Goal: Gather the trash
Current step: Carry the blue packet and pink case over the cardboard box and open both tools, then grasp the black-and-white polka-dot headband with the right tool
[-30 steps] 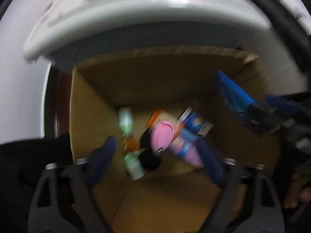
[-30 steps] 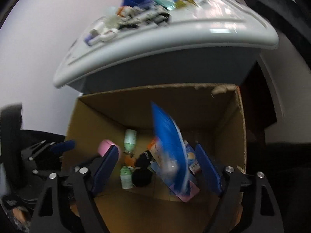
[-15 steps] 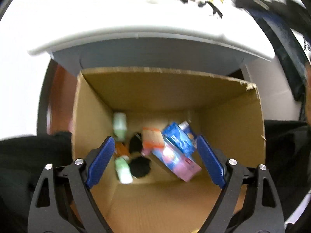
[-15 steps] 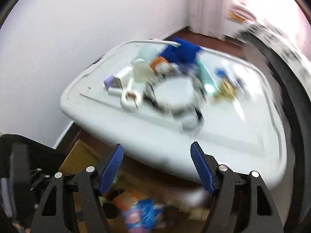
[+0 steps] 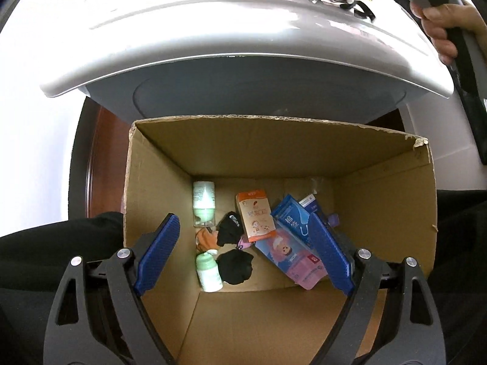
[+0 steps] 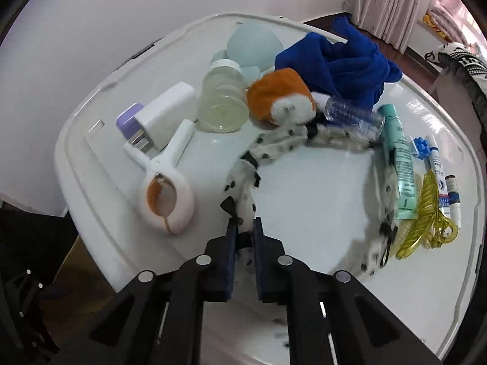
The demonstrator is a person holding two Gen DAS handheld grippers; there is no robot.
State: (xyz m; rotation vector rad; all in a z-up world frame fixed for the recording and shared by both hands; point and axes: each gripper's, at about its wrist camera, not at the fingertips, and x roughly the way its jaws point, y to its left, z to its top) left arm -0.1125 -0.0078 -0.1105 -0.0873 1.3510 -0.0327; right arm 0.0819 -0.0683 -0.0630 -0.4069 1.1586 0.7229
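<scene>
Right claw [image 6: 243, 237] pinches spotted headband [image 6: 274, 143]; left claw [image 5: 243, 255] spread — blue pack [image 5: 292, 219] reads "棉签".

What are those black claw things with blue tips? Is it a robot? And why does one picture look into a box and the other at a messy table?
It is no robot. A person holds a two-finger grabber in each hand, and each grabber carries a little camera that looks along its fingers. That gives two pictures.

The left gripper hangs open over a cardboard box on the floor. Trash already lies in it: small green bottles, an orange packet, a pink and blue packet and something black.

The right gripper has just been closing, and it now pinches a white strip of cloth with black spots lying on the white table. Around it lie a blue cloth, an orange and white fluffy thing, a clear jar, a teal tube and a yellow hair clip.
</scene>
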